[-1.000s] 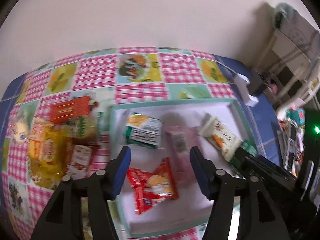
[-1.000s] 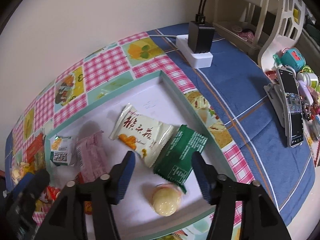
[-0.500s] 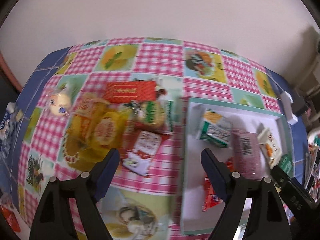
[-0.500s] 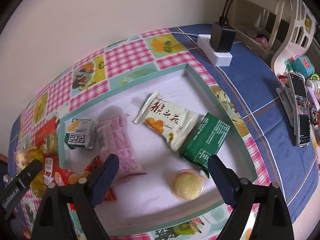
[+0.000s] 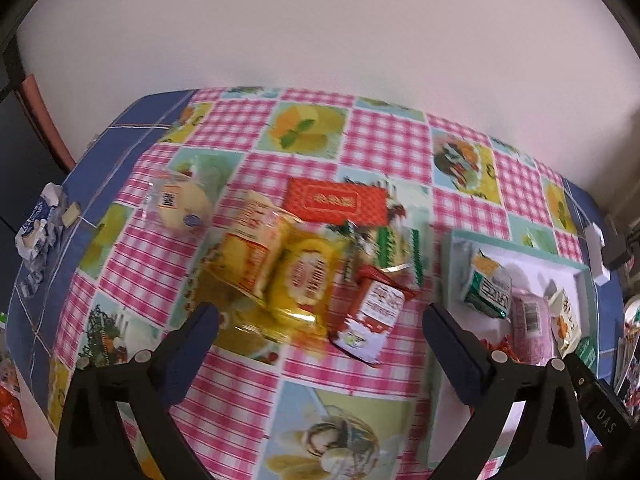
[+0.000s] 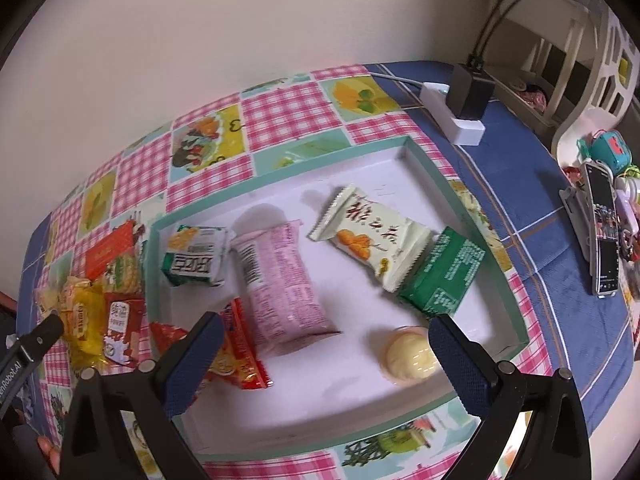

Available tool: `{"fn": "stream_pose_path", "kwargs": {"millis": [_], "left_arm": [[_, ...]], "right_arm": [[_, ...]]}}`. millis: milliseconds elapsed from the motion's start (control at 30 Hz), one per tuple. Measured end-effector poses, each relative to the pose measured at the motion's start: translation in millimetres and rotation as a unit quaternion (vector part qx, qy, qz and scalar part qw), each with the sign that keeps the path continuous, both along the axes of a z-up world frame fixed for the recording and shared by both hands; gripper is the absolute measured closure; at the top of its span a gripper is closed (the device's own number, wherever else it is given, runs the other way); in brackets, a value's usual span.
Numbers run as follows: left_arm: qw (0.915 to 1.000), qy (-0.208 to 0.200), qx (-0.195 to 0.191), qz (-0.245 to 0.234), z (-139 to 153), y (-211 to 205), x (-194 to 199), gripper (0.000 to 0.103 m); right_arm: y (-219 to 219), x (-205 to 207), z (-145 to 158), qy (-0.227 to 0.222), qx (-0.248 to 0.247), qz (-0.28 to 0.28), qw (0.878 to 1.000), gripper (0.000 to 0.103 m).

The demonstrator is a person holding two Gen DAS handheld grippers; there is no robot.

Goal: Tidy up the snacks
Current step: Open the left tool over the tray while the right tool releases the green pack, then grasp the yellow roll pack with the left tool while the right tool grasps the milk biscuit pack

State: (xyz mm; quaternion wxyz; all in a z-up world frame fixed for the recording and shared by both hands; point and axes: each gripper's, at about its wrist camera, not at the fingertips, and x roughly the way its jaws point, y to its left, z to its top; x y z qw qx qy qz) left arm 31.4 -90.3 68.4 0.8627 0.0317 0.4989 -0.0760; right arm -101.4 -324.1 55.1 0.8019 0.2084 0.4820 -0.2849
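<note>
A white tray with a teal rim holds a green-white packet, a pink packet, a cream packet, a green packet, a round yellow cake and a red packet. My right gripper hovers over them, its jaws opening with nothing gripped. Left of the tray lies a pile: yellow packets, a red-white packet, a flat red packet and a round pale snack. My left gripper hangs above the pile, jaws opening, empty.
A white power strip with a black charger sits behind the tray on the blue cloth. A phone on a stand and small toys crowd the right. A crumpled wrapper lies at the far left edge. A wall backs the table.
My left gripper has swung left from over the tray to over the loose pile, and its jaws have spread. The right gripper's jaws have spread too, and it has shifted slightly over the tray.
</note>
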Motion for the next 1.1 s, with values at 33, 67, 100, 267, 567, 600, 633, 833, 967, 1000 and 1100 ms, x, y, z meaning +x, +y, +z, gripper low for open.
{"fn": "stream_pose_path", "kwargs": {"millis": [33,67,100,267,567,600,633,833,967,1000,1100], "left_arm": [[1.0,-0.005,-0.001,0.003,1.7,4.3,0.6,0.001],[1.0,-0.008,0.0,0.005,3.1,8.6,1.7,0.001],[0.9999,-0.009,0.001,0.006,4.2,13.1,3.1,0.001],[0.9997,0.0,-0.019,0.014,8.0,36.0,10.9,0.001],[0.9974,0.002,-0.022,0.068,12.8,89.9,26.5,0.001],[0.9968,0.002,-0.025,0.075,12.5,96.5,28.0,0.001],[0.9961,0.002,-0.028,0.083,12.2,103.1,29.8,0.001],[0.9914,0.007,-0.049,0.121,9.1,135.7,39.1,0.001],[0.9894,0.017,-0.063,0.129,3.7,144.4,44.3,0.001],[0.9896,0.018,-0.063,0.128,2.2,144.1,45.6,0.001],[0.9905,0.022,-0.066,0.119,-2.3,139.3,51.8,0.001]], "right_arm": [[2.8,1.8,0.7,-0.001,0.002,0.002,1.0,0.0],[6.8,4.3,1.4,-0.002,0.005,0.006,1.0,0.0],[9.9,6.5,2.0,-0.003,0.007,0.01,1.0,0.0],[38.3,24.0,6.8,-0.006,-0.004,0.043,0.999,0.0],[94.1,54.9,9.8,-0.039,0.018,0.097,0.994,0.0],[98.3,57.7,10.1,-0.042,0.018,0.101,0.994,0.0],[104.1,61.4,10.4,-0.045,0.018,0.107,0.993,0.0],[127.6,77.2,9.6,-0.057,0.019,0.132,0.989,0.0],[136.9,88.4,3.3,-0.061,0.027,0.143,0.987,0.001],[138.4,90.1,1.6,-0.061,0.029,0.144,0.987,0.002],[139.3,96.1,-5.4,-0.063,0.042,0.143,0.987,0.003]]}}
